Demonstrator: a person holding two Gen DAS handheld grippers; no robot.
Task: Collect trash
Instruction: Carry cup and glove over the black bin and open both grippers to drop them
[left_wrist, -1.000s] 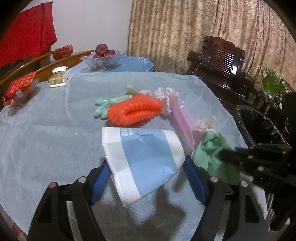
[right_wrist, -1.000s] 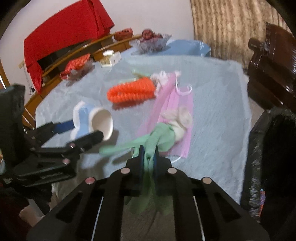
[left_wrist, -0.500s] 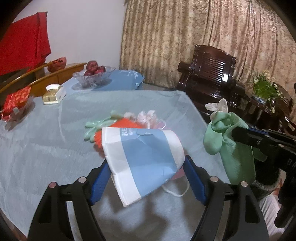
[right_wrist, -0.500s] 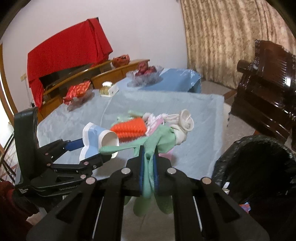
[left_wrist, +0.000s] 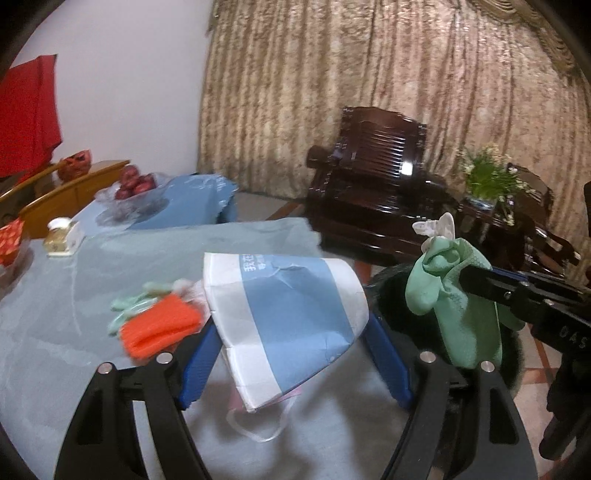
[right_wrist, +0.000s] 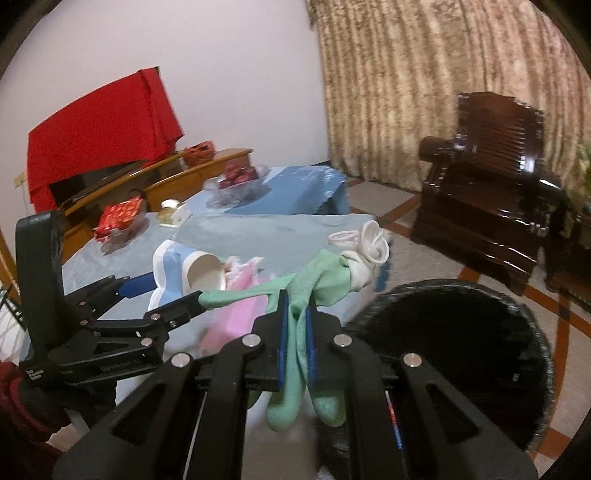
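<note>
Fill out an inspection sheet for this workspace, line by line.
Surface: table under a grey-blue cloth.
Job's things: paper cup and green glove both held; orange glove and pink mask lie on the cloth; black-lined bin beside the table.
Clutter: fruit bowl, red packet, small box.
Grippers: left gripper clamps the cup; right gripper shut on the green glove.
Cables: nothing seen.
Surroundings: dark wooden armchair, curtain, red cloth, potted plant.
</note>
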